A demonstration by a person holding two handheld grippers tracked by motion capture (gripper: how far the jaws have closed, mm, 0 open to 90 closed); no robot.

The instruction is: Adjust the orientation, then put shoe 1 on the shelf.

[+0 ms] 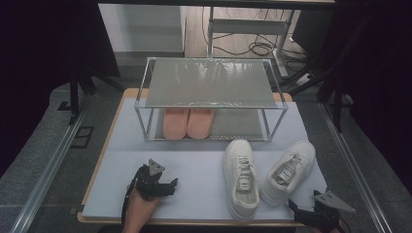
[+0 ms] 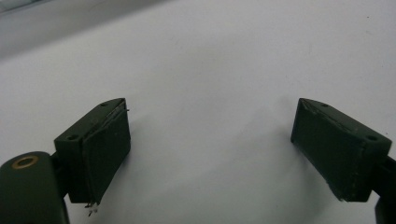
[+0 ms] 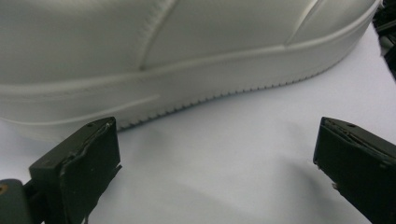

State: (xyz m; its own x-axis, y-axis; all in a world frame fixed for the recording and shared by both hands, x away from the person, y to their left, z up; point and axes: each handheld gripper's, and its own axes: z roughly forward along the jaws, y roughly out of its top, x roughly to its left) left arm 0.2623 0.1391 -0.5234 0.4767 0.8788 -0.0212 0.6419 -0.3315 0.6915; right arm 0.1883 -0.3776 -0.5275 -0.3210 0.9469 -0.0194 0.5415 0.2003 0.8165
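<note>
**Line up on the right sneaker before you close**

Your right claw point(image 1: 297, 206) sits low at the near edge of the desk point(image 1: 194, 170), jaws spread wide with nothing between them. In the right gripper view the white sneaker point(image 3: 187, 60) lies just beyond the pads, its sole side-on to you. From above, that shoe point(image 1: 287, 171) is angled toward the right, beside its mate point(image 1: 240, 178), which points straight toward the shoe rack point(image 1: 209, 97). A pair of pink slippers point(image 1: 188, 122) already fills the left part of the lower shelf; the space to their right looks free.

Your left claw point(image 1: 170, 187) rests over bare mat, also wide open and empty, well apart from both sneakers.

To do the pick well, I'd suggest you come in higher than the sole: a pinch on that rounded rubber edge is likely to slip. Aim one pad inside the collar at the heel and one outside it, then close firmly. Keep the left claw clear, or bring it to the other sneaker's heel the same way.
</note>
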